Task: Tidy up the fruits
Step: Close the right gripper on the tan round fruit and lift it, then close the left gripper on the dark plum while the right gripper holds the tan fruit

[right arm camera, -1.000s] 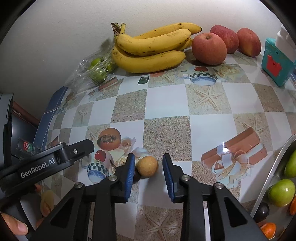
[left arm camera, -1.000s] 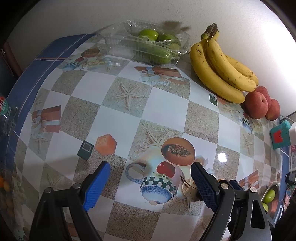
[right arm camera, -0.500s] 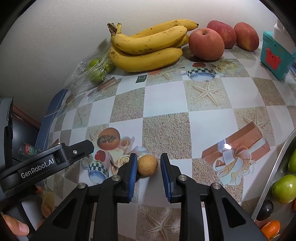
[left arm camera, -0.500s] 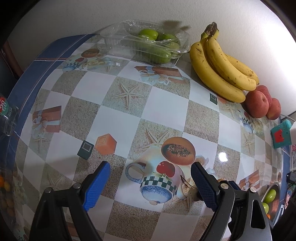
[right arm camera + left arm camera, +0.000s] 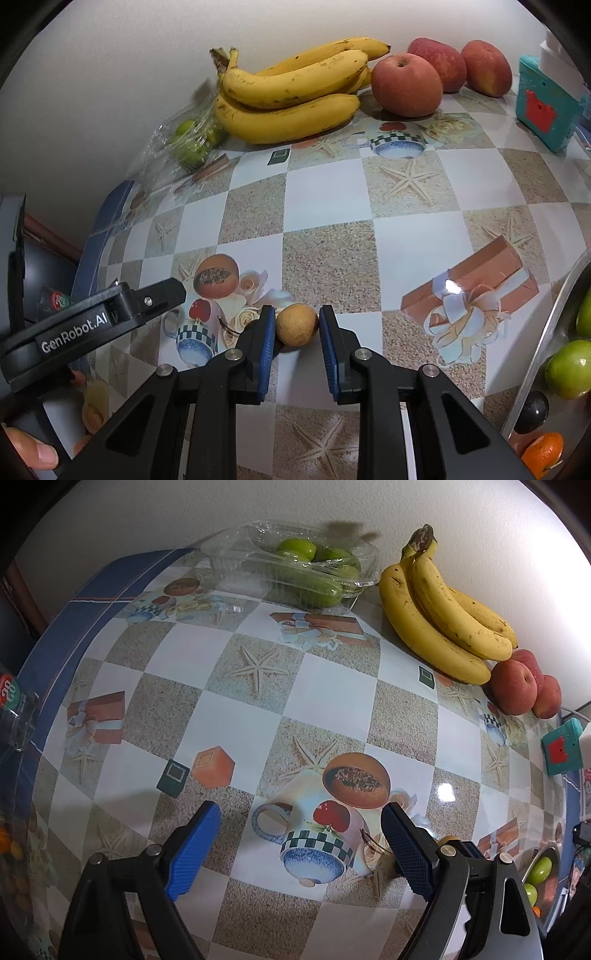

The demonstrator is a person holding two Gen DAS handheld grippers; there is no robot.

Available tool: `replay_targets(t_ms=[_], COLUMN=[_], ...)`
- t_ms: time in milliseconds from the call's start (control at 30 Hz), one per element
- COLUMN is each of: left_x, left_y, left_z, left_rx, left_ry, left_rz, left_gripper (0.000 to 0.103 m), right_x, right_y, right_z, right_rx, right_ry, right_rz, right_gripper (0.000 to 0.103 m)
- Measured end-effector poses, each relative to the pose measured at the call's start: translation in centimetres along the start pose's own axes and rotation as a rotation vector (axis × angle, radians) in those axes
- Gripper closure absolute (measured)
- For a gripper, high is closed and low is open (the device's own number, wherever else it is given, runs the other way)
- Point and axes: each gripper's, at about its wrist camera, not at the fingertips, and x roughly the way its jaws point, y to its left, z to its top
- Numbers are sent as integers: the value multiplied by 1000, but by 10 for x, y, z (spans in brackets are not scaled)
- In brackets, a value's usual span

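Note:
A small round tan fruit [image 5: 296, 324] lies on the patterned tablecloth between the blue pads of my right gripper [image 5: 297, 328]. The jaws stand narrowly apart around it; the left pad touches it and a thin gap shows at the right pad. My left gripper [image 5: 299, 838] is wide open and empty, low over the printed cup picture. Its black body [image 5: 92, 321] shows at the left of the right wrist view. A metal tray [image 5: 546, 332] with green fruits, a dark one and an orange one sits at the right edge.
Along the wall stand a clear box of green fruits [image 5: 303, 572], a bunch of bananas [image 5: 443, 616], three red apples [image 5: 517, 690] and a teal box [image 5: 561, 746]. The tray also shows in the left wrist view [image 5: 535, 860].
My right gripper's jaws have narrowed around the tan fruit over the last second. The left gripper has barely moved.

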Motion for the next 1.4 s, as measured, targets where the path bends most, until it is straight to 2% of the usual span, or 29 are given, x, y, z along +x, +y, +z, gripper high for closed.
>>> replay_targets(t_ms=[267,500,633,700,767,933,1033,1100,1400], left_x=[-3,-3,7,10,9,8,12,16,24], left_y=[-11,-34,-48,-53,-59,-74,-82,-85,-99], left_z=[-3,-9,-15,-17,-20,-26,-30,-32,-36], left_rx=[26,110,144,152,163,212,237,245,290], left_ry=[6,15,60,73,78,82,94,101,101], left_rz=[-7,-28,-73,-77,-82,-86,-73,-67,-20], left_gripper=[13,13,24,27,35,37,48,48,63], right_x=[-17,-40,-52,-57,-61,-64,-65,-66,-64], right_y=[-18,-43,-54,-58,-62,-67,-67,-67,-66], right_z=[4,11,15,16,17,18,17,17,16], right_rx=[62,134,168,181,188,204,202,201,197], right_ry=[-22,-53,-76,-84,-91,-91,-89,-88,-74], right_rz=[-35,-93,-99,-99,-107,-108,-107,-107,-111], right_gripper=[78,78,78,78,78,78,78,78,78])
